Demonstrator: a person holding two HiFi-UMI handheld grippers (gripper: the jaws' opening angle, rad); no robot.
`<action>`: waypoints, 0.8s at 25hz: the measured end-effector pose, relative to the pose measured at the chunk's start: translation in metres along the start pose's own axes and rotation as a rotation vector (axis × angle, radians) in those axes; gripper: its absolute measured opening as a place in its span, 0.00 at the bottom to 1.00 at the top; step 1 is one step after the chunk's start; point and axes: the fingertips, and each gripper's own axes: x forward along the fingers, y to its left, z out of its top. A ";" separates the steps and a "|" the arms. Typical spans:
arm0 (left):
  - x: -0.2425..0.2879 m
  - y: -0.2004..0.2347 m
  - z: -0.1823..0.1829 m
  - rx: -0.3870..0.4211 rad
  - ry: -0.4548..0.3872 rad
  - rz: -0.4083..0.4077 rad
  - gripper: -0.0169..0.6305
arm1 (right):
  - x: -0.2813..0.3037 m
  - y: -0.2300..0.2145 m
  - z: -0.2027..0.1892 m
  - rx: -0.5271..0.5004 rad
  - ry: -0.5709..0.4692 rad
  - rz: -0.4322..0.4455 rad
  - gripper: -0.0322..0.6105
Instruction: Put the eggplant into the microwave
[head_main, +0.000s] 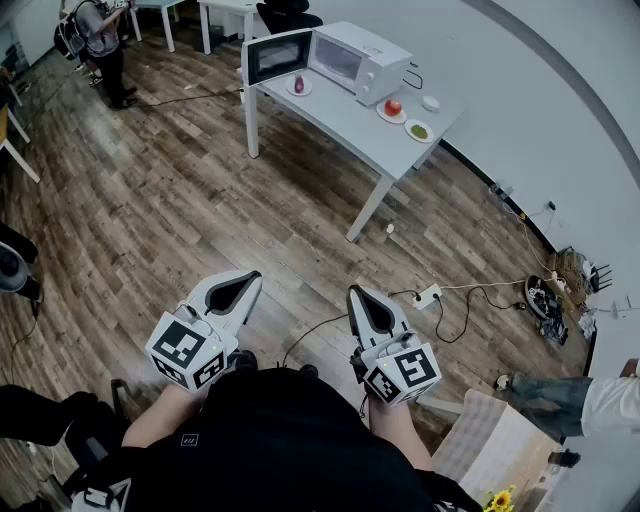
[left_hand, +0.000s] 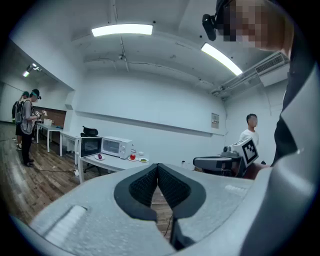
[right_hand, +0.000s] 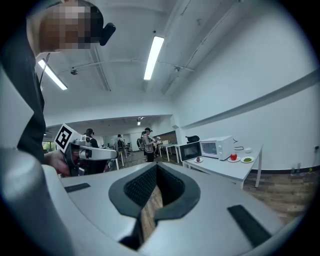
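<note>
- Eggplant (head_main: 298, 84) isn't in your fingers (left_hand: 142, 187): left gripper (left_hand: 158, 166) is closed tip to tip and empty.
- Right gripper (right_hand: 156, 165) is the same, closed and empty.
- Both sit near your body over the wooden floor (head_main: 200, 200), well apart from the desk (head_main: 350, 125).
- Eggplant is on a small plate (head_main: 308, 90) on the desk, just beside the microwave's (head_main: 355, 60) open door (head_main: 278, 55).

Left gripper (head_main: 252, 277) and right gripper (head_main: 354, 292): pale grey tapering shells with dark inner lining, each bearing a white cube (head_main: 187, 350) printed with black square markers. Pads (left_hand: 143, 186): black, finely ribbed. Person: black top (head_main: 270, 430).
</note>
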 end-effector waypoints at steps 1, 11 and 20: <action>0.002 -0.001 0.000 0.001 0.002 0.000 0.04 | -0.001 -0.001 0.000 0.001 -0.003 0.004 0.07; 0.018 -0.034 -0.002 0.027 0.022 0.007 0.04 | -0.024 -0.007 0.002 -0.032 -0.028 0.068 0.07; 0.043 -0.074 -0.003 0.046 0.020 0.063 0.04 | -0.065 -0.028 -0.002 -0.024 -0.050 0.149 0.08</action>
